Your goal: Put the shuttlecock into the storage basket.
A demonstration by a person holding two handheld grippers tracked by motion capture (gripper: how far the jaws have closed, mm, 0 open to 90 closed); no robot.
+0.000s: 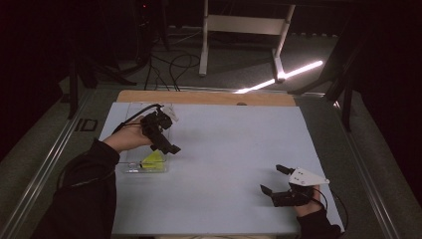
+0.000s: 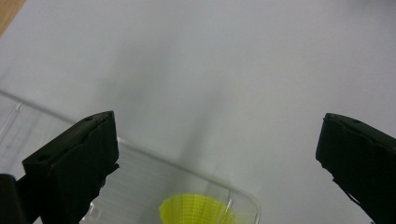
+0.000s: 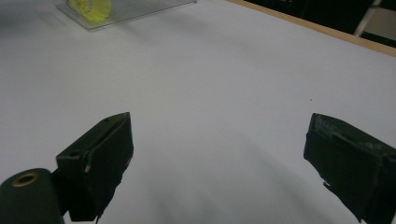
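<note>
Jaws wide above flat-lying yellow shuttlecock

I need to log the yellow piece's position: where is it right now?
In the high view the yellow piece lies in the clear tray at the table's left, just below the open left gripper.

1. In the left gripper view, the bottom edge is cutting off the yellow shuttlecock, so its lower part is staying out of sight.
2. The clear tray is running out at the left and bottom edges.
3. In the high view, the left gripper is covering part of the tray.
4. In the right gripper view, the top edge is cropping the shuttlecock.
</note>
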